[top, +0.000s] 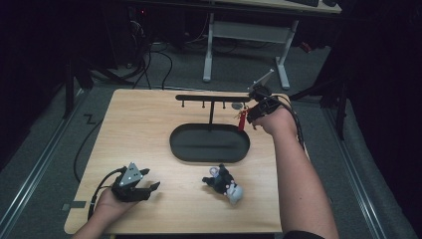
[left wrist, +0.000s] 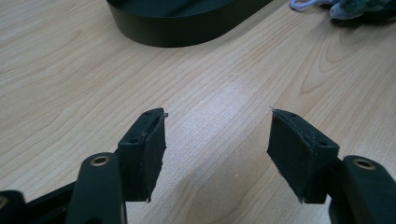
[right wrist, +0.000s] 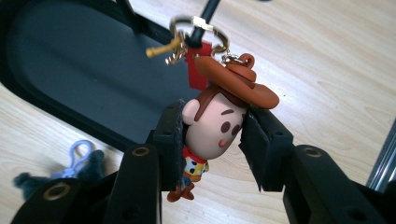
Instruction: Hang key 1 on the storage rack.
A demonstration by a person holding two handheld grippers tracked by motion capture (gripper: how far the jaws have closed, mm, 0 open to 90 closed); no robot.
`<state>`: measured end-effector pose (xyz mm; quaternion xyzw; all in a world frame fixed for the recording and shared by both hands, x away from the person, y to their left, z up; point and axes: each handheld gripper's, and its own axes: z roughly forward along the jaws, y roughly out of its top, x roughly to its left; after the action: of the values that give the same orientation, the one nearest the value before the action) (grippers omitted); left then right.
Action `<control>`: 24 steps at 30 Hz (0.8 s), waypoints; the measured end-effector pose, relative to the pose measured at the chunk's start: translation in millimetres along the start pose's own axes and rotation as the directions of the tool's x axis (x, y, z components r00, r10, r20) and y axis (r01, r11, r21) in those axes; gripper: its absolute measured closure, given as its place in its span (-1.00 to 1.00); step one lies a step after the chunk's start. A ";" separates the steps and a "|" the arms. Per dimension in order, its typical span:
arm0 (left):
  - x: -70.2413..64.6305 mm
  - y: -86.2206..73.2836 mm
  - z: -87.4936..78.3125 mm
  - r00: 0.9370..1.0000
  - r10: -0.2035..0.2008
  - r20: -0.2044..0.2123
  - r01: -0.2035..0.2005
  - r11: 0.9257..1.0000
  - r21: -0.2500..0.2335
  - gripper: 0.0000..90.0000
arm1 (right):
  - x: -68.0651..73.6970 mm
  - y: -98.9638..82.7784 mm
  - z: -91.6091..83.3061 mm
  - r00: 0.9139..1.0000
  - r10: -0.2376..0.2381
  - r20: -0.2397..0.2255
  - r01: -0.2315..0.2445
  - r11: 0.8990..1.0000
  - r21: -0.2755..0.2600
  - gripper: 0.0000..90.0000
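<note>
The right gripper (right wrist: 212, 140) is clamped on a cowboy keychain (right wrist: 215, 128), its two jaws pressing the sides of the figure's big round head. The brown hat sits above the jaws and the small body hangs below them. A metal ring (right wrist: 198, 28) at the top of the keychain, with a gold clasp and a red tag, loops around a black peg of the rack (top: 213, 98). In the high view this gripper (top: 251, 118) is at the right end of the rack's crossbar, above the far right of the surface (top: 144, 129).

The left gripper (left wrist: 215, 149) is wide apart and holds nothing (bare wood shows between its pads). It hovers low over the near left of the surface, in the high view (top: 149, 188).

The rack's black oval tray (top: 209, 143) lies mid-surface. A plush keychain (top: 224, 183), dark with a pale end, lies on the wood just in front of the tray, between the two grippers.
</note>
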<state>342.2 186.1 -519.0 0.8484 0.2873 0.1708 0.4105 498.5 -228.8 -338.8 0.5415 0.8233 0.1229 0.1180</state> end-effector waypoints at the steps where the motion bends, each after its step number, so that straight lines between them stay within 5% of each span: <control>1: -0.2 0.1 0.0 1.000 0.001 0.001 -0.001 1.000 0.003 -0.18 | -0.3 -1.0 4.0 1.000 0.002 -0.002 -0.002 1.000 0.003 0.34; 12: -2.5 0.7 2.2 1.000 0.013 0.008 -0.013 1.000 0.009 -0.18 | 0.0 -7.9 33.6 1.000 0.013 -0.022 -0.013 1.000 -0.002 0.31; 16: -2.5 1.2 3.0 1.000 0.013 0.008 -0.013 1.000 0.004 -0.18 | -1.8 -9.7 36.2 0.998 0.054 -0.027 -0.054 0.998 -0.024 -0.09; 24: -4.2 2.5 4.2 1.000 0.022 0.011 -0.022 1.000 0.003 -0.18 | -2.7 -24.9 29.6 0.996 0.082 -0.027 -0.084 0.995 -0.055 -0.20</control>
<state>342.0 179.8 -519.8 0.8531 0.2759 0.1700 0.4089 487.7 -238.6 -374.8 0.5701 0.7977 0.1575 0.1177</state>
